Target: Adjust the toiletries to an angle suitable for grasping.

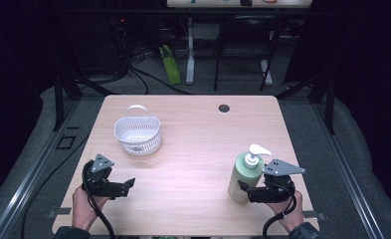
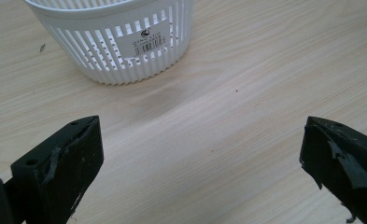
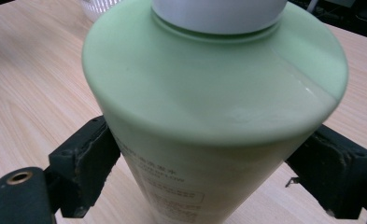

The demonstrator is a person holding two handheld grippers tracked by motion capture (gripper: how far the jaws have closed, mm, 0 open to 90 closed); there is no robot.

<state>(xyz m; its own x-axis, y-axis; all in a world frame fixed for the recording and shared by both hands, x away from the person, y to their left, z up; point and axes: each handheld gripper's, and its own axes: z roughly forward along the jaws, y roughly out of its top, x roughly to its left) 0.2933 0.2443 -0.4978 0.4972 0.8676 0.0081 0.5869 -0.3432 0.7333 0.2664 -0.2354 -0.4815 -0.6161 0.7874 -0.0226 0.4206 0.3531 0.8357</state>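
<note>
- Pale wood-grain table [image 1: 193,149] is set in a dim room; table legs, cables and a green object are seen on the floor beyond its far edge, and a small dark round hole [image 1: 224,108] is seen near that edge.
- 1 white slatted basket [image 1: 138,135] with a thin handle is stood upright on the table and is seen to be empty.
- 1 pale green pump bottle [image 1: 245,177] with a white pump head is stood upright well to the right of the basket and nearer the person.
- The right gripper [image 1: 247,191] is placed around the lower body of the bottle; in the right gripper view its 2 jaws are seen against both sides of the bottle [image 3: 209,116], so a clamped hold is judged, with the base not clearly lifted from the table.
- The left gripper [image 1: 126,185] is held low in front of the basket, somewhat nearer the person; in the left gripper view its jaws are spread wide with nothing between them, and the basket wall [image 2: 120,46] is seen just ahead.
- Progress is judged as early: the grasp on the bottle appears made, but nothing has been put into the basket.
- What is left, by this reading: the bottle is to be lifted, carried left to the basket and set down inside it, after which the hold can be released.
- The basket may need steadying by the free gripper, since it looks light.
</note>
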